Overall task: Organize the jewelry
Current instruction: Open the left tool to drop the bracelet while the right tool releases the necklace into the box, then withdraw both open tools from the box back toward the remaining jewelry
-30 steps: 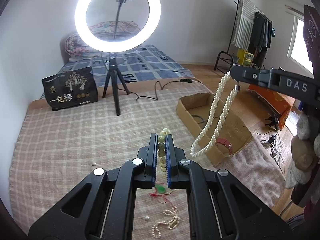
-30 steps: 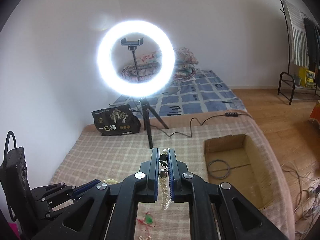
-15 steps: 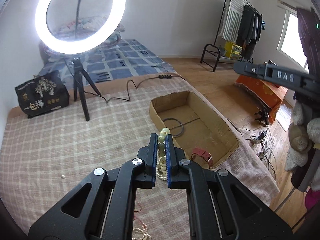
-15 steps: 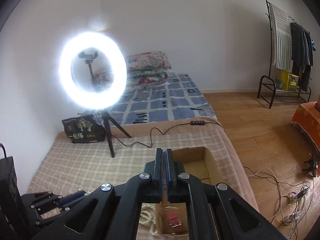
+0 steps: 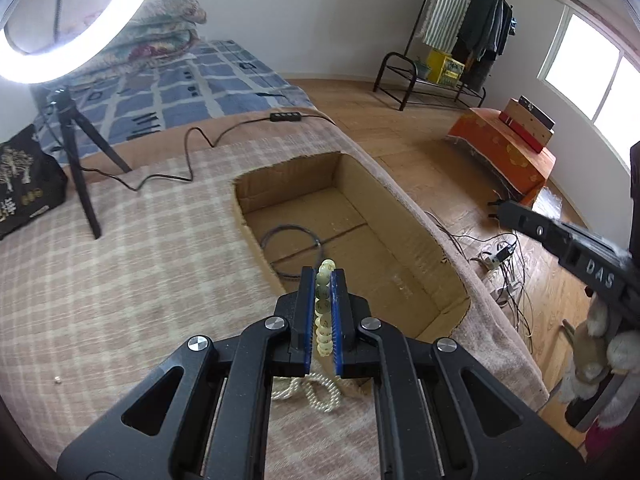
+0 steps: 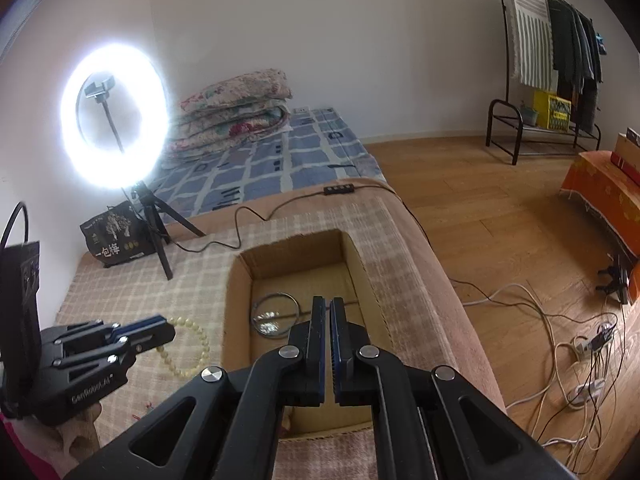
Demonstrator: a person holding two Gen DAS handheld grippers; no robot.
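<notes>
The left gripper [image 5: 323, 280] has its jaws clamped on a pale bead bracelet [image 5: 322, 312], held just beside the near-left rim of the cardboard box [image 5: 404, 280]. The right gripper [image 6: 327, 312] hovers over the box with its jaws nearly together, gripping nothing. A twisted pearl necklace [image 5: 316, 392] lies beside the box's near corner.

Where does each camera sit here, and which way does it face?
Left wrist: on the left gripper, facing the open cardboard box; its fingers clamp a pale bead bracelet; right gripper at the right edge.
Right wrist: on the right gripper, nearly shut above the box, left gripper at lower left.
Shared: box, white ring light, checked blanket.
</notes>
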